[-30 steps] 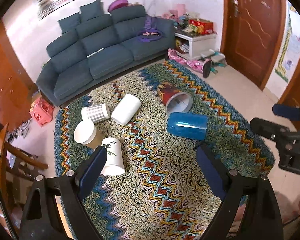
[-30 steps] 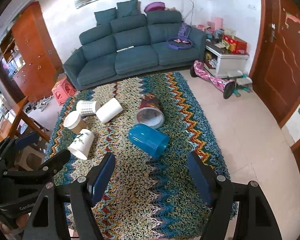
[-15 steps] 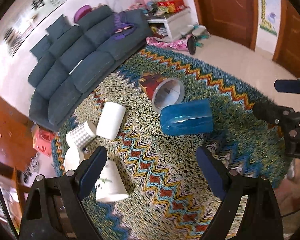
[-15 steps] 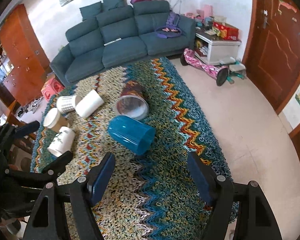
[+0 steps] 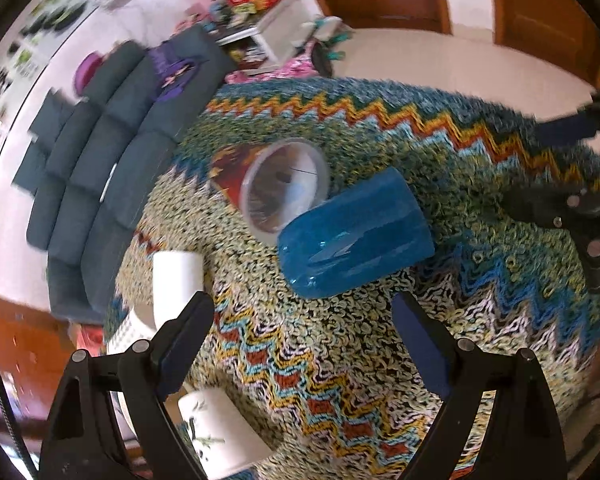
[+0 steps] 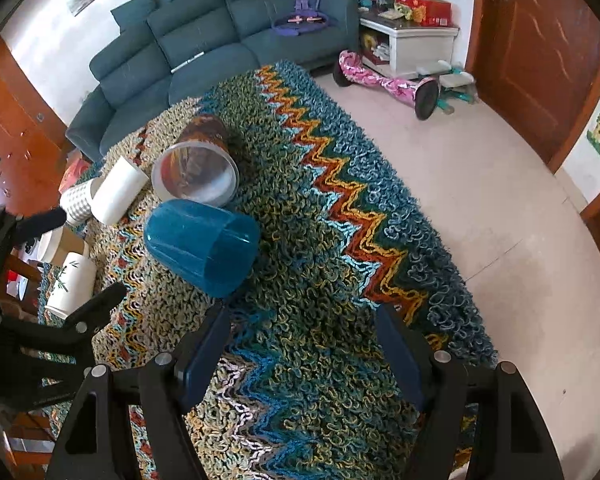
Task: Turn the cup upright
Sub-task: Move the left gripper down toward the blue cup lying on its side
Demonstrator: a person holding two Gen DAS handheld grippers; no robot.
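1. I am holding my left gripper (image 5: 300, 320) wide open and empty, just short of the blue cup (image 5: 356, 236).
2. The blue cup is lying sideways on the rug (image 6: 320, 220), touching the red cup (image 6: 196, 168).
3. My right gripper (image 6: 300, 340) is gaping too, gripping nothing.

A home living room. A blue sofa (image 6: 220, 40) faces a shaggy zigzag rug (image 6: 320, 240). Wooden doors (image 6: 540, 60) line the wall.
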